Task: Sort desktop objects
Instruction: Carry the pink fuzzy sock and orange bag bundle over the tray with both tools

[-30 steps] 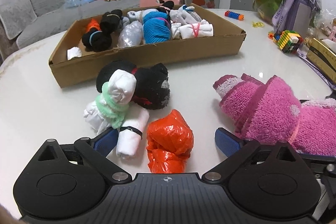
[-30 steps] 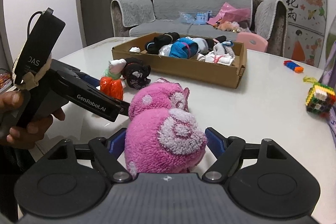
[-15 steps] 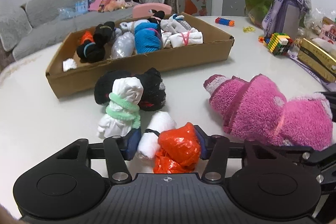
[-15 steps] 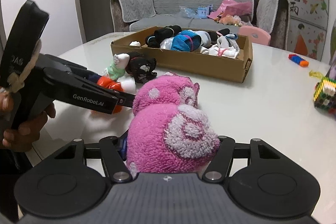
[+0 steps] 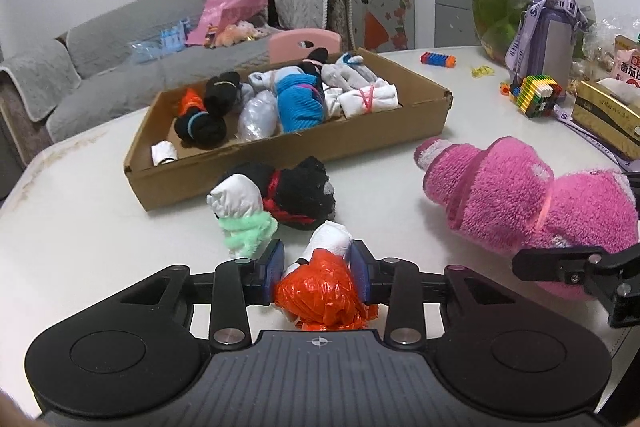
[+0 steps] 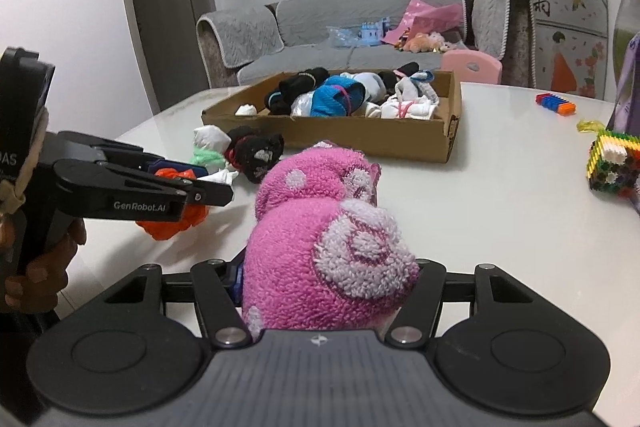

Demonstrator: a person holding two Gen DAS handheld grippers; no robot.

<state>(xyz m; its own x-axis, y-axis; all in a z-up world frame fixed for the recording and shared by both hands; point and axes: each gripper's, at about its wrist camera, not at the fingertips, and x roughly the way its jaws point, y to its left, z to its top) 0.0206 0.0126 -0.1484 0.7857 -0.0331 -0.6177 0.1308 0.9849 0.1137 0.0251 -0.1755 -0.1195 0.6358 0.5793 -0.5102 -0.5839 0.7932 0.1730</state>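
Over table [image 5: 100,247] | left gripper [image 5: 318,269] tilted down, closing on orange bundle [image 5: 320,291] | right gripper [image 6: 328,283] clamps pink sock [image 6: 320,247]

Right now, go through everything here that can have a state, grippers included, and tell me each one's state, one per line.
left gripper: jaws closing, pads pressing the orange plastic bundle.
right gripper: shut on the pink fuzzy sock bundle.
cardboard tray: open-topped, holding rolled bundles.
white and green bundle: on the table, not gripped.
black bundle: lying beside it, not gripped.
white roll: just beyond the orange bundle.
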